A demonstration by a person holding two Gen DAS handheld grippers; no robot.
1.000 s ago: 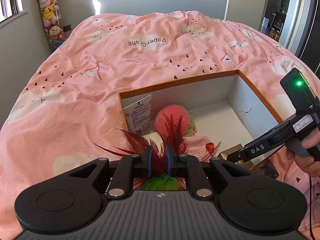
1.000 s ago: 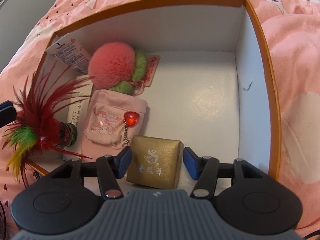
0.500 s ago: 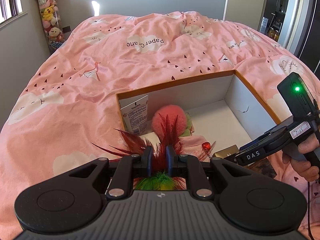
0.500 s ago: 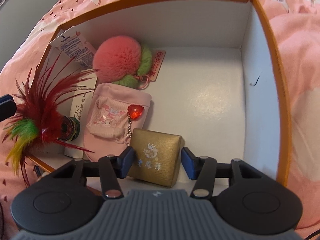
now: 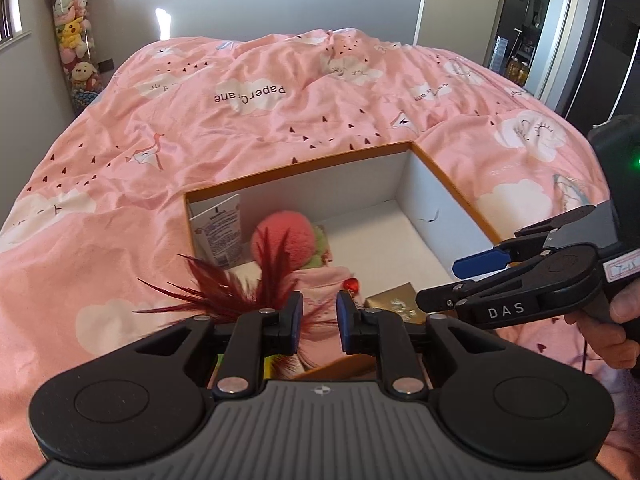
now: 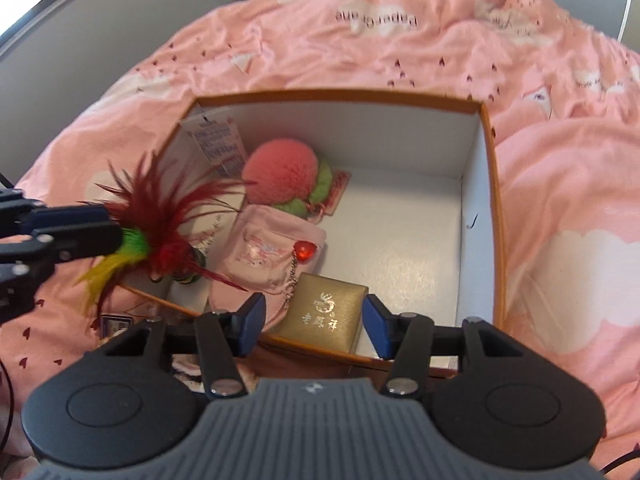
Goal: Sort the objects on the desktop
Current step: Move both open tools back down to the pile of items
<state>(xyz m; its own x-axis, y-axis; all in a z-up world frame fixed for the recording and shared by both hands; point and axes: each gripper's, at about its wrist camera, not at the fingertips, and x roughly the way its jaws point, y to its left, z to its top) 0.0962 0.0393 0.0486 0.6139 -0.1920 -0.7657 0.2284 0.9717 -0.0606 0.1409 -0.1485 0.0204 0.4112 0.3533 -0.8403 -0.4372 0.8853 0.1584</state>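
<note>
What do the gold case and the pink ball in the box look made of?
Gold case: probably leatherette or textured card over a rigid shell; fine grain, soft sheen, stamped silver emblem. Pink ball: fluffy fur or plush, likely synthetic; fuzzy matte outline.

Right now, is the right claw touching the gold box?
Apart. In the right wrist view the right claw straddles the gold box, with pink pouch showing past one pad and white floor past the other.

Orange-rimmed white cardboard box (image 6: 486, 152) sitting mid-frame on the pink printed duvet (image 6: 560, 184), fluffy pink pompom (image 6: 280, 172) lying in its upper left, pink drawstring pouch (image 6: 264, 256) lying below it, gold square jewellery case (image 6: 324, 312) resting at the box's lower edge, right of the pouch
</note>
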